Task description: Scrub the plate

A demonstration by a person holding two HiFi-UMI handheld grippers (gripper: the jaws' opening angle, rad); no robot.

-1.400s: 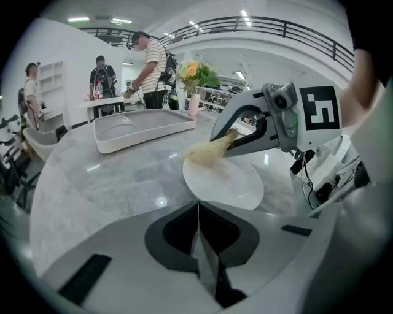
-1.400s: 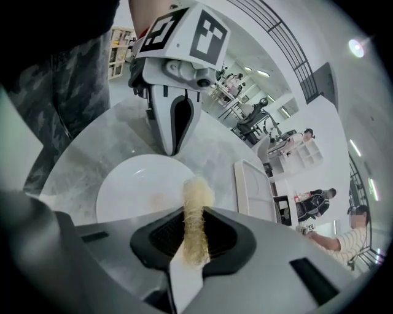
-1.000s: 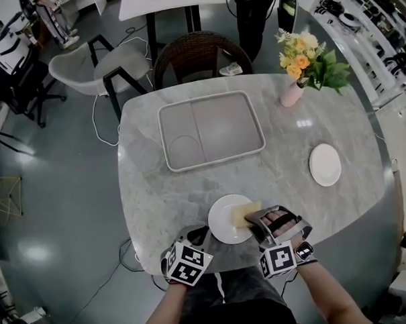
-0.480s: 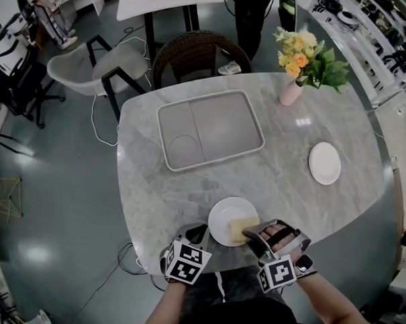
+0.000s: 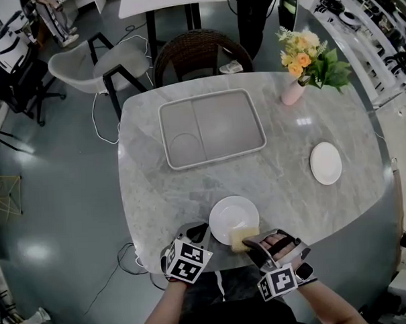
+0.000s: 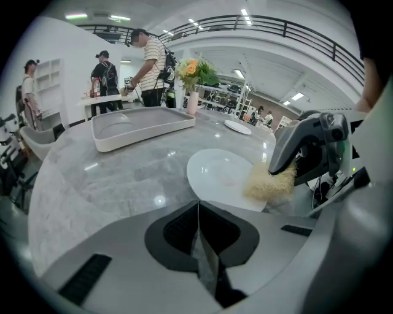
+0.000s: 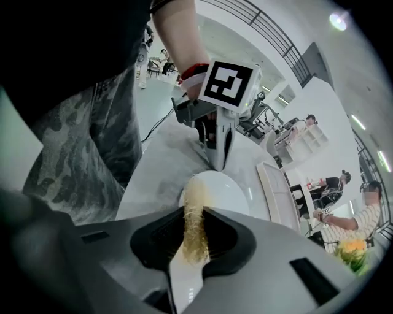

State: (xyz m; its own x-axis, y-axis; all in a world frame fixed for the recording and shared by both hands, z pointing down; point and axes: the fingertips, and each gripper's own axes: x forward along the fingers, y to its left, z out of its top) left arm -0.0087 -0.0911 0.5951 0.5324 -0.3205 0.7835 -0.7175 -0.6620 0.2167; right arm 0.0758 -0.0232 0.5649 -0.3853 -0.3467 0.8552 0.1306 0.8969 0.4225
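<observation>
Head view: a white plate is seen near the front edge of the marble desk, with a yellow sponge laid over its near rim. The sponge is clamped between the jaws of the right tool. The left tool is held just beside the plate's near-left rim, its jaws pressed together with nothing between them. A grey tray and a smaller plate are set well apart, farther back.
</observation>
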